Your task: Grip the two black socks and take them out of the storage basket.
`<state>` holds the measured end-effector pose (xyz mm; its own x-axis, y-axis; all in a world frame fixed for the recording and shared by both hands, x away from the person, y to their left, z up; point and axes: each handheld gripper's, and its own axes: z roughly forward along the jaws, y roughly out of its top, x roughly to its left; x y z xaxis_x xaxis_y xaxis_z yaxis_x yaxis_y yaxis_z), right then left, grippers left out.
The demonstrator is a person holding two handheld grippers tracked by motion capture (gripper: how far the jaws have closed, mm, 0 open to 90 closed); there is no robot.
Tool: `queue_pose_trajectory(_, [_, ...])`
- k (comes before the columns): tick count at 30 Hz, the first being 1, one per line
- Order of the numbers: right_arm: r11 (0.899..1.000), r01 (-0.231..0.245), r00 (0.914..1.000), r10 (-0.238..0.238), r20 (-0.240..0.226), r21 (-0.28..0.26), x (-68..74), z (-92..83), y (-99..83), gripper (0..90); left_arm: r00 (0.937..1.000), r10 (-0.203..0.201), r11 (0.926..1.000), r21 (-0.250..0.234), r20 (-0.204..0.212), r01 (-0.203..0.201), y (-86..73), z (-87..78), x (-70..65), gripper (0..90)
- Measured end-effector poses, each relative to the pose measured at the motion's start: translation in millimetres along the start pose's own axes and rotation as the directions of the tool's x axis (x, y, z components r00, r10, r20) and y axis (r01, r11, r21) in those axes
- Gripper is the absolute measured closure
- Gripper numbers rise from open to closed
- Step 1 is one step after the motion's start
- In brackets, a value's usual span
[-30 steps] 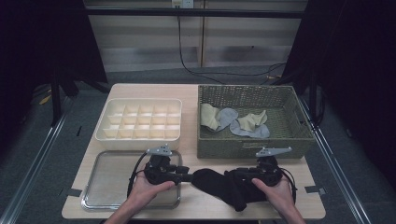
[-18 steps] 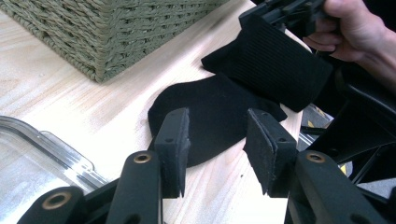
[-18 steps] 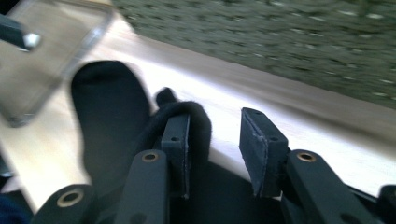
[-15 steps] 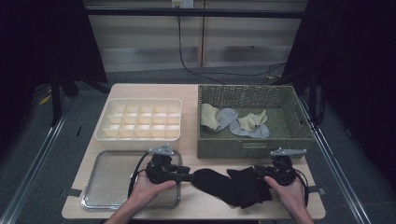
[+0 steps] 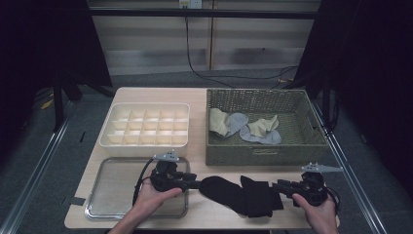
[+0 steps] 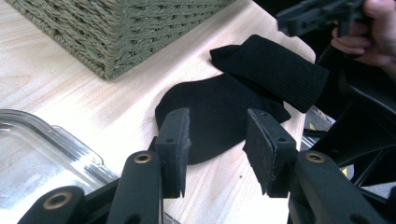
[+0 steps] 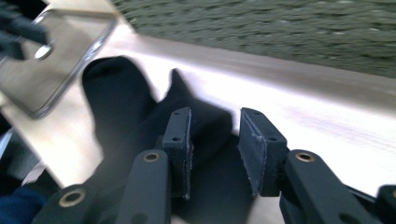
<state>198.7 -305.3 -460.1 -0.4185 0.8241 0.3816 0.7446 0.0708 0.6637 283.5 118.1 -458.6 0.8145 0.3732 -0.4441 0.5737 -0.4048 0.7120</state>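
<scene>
On the table, left to right:
tray (image 5: 112, 195): shiny metal with rounded corners at the front left; its near right corner is hidden under the left hand (image 5: 155, 197). It sits blurred at the top left of the right gripper view (image 7: 44, 74).
organizer (image 5: 146, 130): cream plastic grid of small square cells, behind the tray.
left gripper (image 5: 197, 184): over the tray's right edge, pointing at the sock's rounded end, in the same spot as a second ago. Its jaws stand partly open with nothing between the pads; the left gripper view (image 6: 215, 142) shows the sock's end just beyond them.
sock (image 5: 241, 194): black knit, lying flat on the pale wood at the front edge, between the two grippers. Its ribbed cuff is folded over the body (image 6: 266, 70). A second ago it lay bunched nearer the left gripper; it is now spread further right.
basket (image 5: 265, 148): green woven wicker at the back right, holding cream and grey cloth pieces too small to make out.
right gripper (image 5: 276, 186): now further right than a second ago, at the sock's cuff end. Its jaws, just now closing a little, stand partly open. In the blurred right gripper view (image 7: 214, 140), black cloth lies beneath them, and I cannot tell whether it touches the pads.
</scene>
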Motion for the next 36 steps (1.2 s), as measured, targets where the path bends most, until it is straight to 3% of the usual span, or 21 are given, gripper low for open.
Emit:
queue_pose_trajectory(4, [0.999,0.037,0.9980,-0.036,-0.052,0.015,18.9,0.5,-7.8,60.5,1.0000,0.007,0.9999,0.007,0.003,-0.007,0.1,-0.1,-1.1,59.3])
queue_pose_trajectory(13, [0.996,0.081,0.9932,-0.076,-0.088,0.050,40.4,-0.4,-20.1,48.0,1.0000,0.007,1.0000,0.003,0.003,-0.007,-0.1,-1.9,-1.3,59.4])
queue_pose_trajectory(16, [0.994,0.079,0.9948,-0.074,-0.069,0.071,41.8,2.3,-21.7,43.1,0.9999,0.005,1.0000,0.000,0.009,-0.005,0.0,-0.9,-2.0,59.3])
queue_pose_trajectory(22, [0.988,0.064,0.9969,-0.057,-0.055,0.138,34.6,18.2,-23.3,42.6,0.9998,0.009,0.9999,0.011,0.015,-0.009,0.0,1.7,-3.0,59.4])
queue_pose_trajectory(25, [0.986,0.065,0.9971,-0.058,-0.050,0.151,31.4,22.6,-23.2,46.6,0.9999,0.010,0.9999,0.008,0.011,-0.010,0.4,0.7,-2.3,59.4])
queue_pose_trajectory(28, [0.982,0.059,0.9978,-0.053,-0.040,0.178,31.4,25.7,-22.4,58.9,0.9999,0.007,1.0000,-0.001,0.012,-0.007,0.5,-1.1,-2.8,59.7])
queue_pose_trajectory(32, [0.981,0.061,0.9966,-0.049,-0.066,0.182,29.6,27.5,-21.3,80.8,1.0000,0.007,1.0000,-0.005,0.006,-0.007,0.8,-2.6,-2.7,59.8])
queue_pose_trajectory(36, [0.988,0.064,0.9935,-0.050,-0.102,0.138,29.6,19.8,-18.8,84.1,0.9999,0.009,1.0000,-0.002,0.005,-0.009,1.1,-2.4,-1.8,59.8])
